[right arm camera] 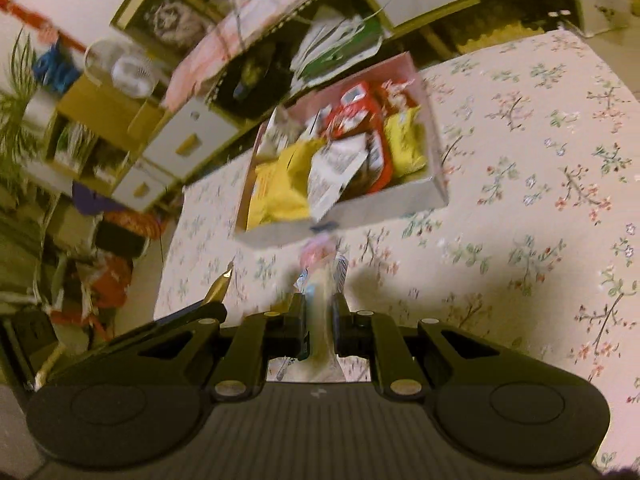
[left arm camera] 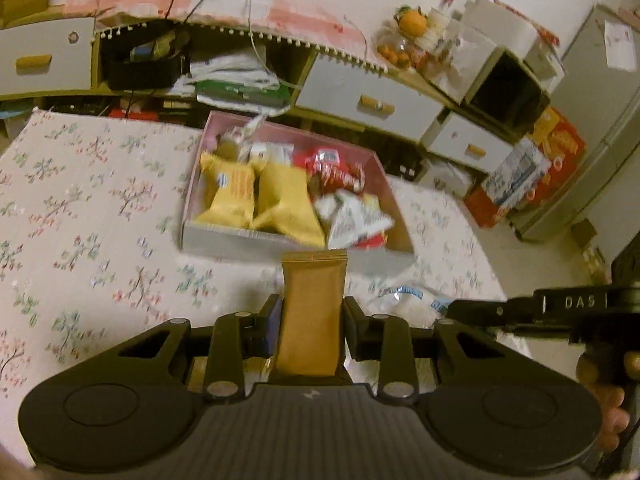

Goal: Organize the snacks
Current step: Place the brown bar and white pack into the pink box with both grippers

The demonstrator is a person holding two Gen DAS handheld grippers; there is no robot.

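A pink-lined open box (left arm camera: 192, 236) on the floral table holds yellow (left arm camera: 234, 194), red (left arm camera: 334, 172) and white (left arm camera: 352, 220) snack packs. My left gripper (left arm camera: 311, 312) is shut on a brown snack pouch (left arm camera: 312, 312), held just short of the box's near wall. In the right wrist view the same box (right arm camera: 438, 192) lies ahead. My right gripper (right arm camera: 320, 312) is shut on a clear-wrapped snack with a pink end (right arm camera: 320, 276), held above the table near the box. The right gripper's body (left arm camera: 560, 312) shows at the left view's right edge.
The floral tablecloth (left arm camera: 80, 220) covers the table. A white plastic-wrapped item (left arm camera: 408, 300) lies on it below the box. Behind stand drawers (left arm camera: 360, 100), a cluttered shelf (left arm camera: 232, 76), fruit (left arm camera: 412, 24) and cartons (left arm camera: 552, 152). The brown pouch's tip (right arm camera: 218, 286) shows at left in the right view.
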